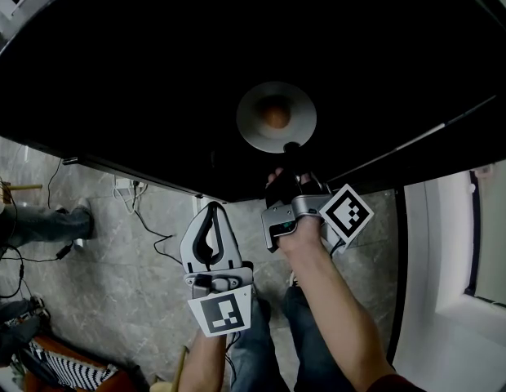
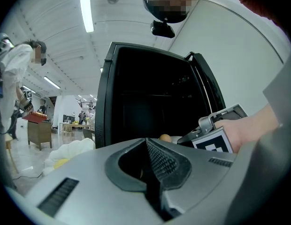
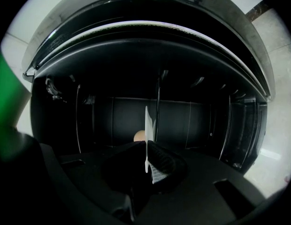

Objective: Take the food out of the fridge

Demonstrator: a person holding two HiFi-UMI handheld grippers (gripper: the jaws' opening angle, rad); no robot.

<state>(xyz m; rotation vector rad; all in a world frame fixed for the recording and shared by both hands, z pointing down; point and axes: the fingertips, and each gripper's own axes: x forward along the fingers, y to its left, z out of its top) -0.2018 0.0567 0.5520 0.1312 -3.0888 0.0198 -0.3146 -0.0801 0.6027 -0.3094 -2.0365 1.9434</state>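
— Left gripper (image 1: 212, 211) is sitting closest under the head camera, its marker cube facing up. What is it gripping?

— Nothing. In its own view the jaws are pressing flat together, clenched on air.

— And the right gripper (image 1: 290, 150)?

— It is reaching into the black fridge (image 1: 139, 64). From above, its tips are melting into the dark, so the grip is hard to read there. Its own view is telling more: the jaws are closing on the thin white rim of a plate (image 3: 147, 118), seen edge-on.

— Where is the food lying?

— A round brown food item (image 1: 276, 117) is resting in the middle of that plate, inside the fridge. The right gripper view is giving only a sliver of it, peeking out left of the plate's edge. The left gripper view is catching just its top over that gripper's grey body.

— Can you say what it is?

— No, it is showing too small and dim.

— Is the plate standing on a shelf?

— I cannot tell; everything beneath it is vanishing into black.

— Anything else getting cut off?

— The right hand (image 1: 306, 239) is wrapping that gripper's handle, while the other hand is hiding mostly under its cube. Only the left gripper view is showing the room beyond: a ceiling light strip (image 2: 86, 8) and a person in white (image 2: 19, 64), partly clipped at the edge.
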